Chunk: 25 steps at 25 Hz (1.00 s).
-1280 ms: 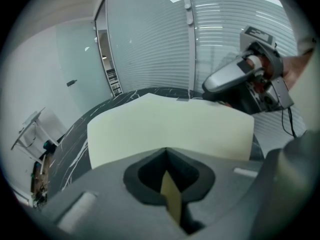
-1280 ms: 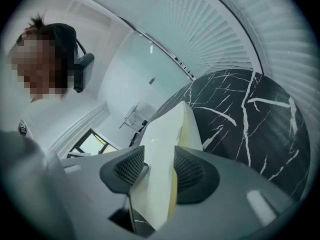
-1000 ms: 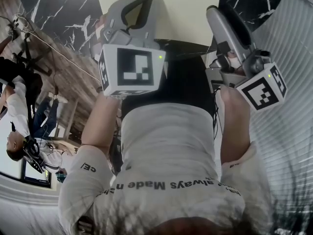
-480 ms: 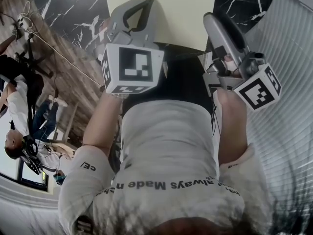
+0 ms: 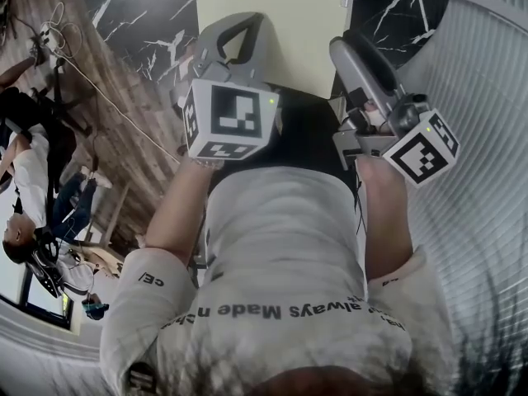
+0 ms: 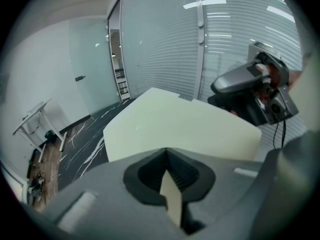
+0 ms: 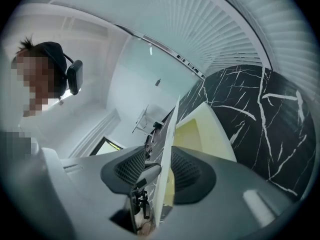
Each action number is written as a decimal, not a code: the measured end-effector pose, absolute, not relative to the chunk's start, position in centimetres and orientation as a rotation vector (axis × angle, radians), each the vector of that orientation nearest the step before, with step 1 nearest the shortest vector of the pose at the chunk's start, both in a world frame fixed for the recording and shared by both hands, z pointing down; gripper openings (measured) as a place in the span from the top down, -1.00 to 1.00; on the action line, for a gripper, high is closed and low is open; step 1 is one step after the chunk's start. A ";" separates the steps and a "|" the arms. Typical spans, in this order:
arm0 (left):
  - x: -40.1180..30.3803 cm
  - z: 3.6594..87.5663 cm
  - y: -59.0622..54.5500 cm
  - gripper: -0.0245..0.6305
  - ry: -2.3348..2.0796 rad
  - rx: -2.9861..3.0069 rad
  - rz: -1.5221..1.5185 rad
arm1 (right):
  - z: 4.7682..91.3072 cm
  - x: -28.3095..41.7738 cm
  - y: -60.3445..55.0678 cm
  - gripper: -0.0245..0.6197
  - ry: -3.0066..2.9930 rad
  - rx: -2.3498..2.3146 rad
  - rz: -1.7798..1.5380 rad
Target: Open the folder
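Observation:
A pale cream folder is held up in the air between both grippers, above a black marble floor. My left gripper is shut on one leaf's edge; a cream sliver shows between its pads, and the folder spreads ahead of it. My right gripper grips the other leaf, which runs edge-on between its jaws. A yellow inner face of the folder shows to the right of that leaf. The right gripper also shows beyond the folder in the left gripper view.
Black marble floor lies below, with wood flooring and a cable beside it. White slatted blinds line the right side. People stand at the left. A small white table stands far off by the wall.
Both grippers have risen a little with the folder held between them. In the head view the right gripper has drifted left toward the middle.

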<state>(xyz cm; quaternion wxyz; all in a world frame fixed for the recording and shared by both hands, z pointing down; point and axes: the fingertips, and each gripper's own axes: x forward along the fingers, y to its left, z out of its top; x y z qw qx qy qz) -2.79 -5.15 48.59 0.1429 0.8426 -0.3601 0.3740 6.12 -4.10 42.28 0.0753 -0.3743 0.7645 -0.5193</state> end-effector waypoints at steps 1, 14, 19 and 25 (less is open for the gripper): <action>-2.8 48.3 -5.0 0.92 -1.038 2.432 1.079 | 42.1 6.0 -4.0 0.43 2.286 -1.118 -1.565; -4.2 43.6 -3.0 0.92 -1.069 2.440 1.003 | 38.9 2.9 -3.7 0.47 2.341 -0.998 -1.561; -4.8 41.0 -2.1 0.92 -1.104 2.444 0.955 | 37.3 1.0 -3.9 0.48 2.389 -0.912 -1.548; -5.2 37.4 -0.9 0.92 -1.108 2.458 0.888 | 35.3 -1.4 -4.1 0.48 2.442 -0.835 -1.539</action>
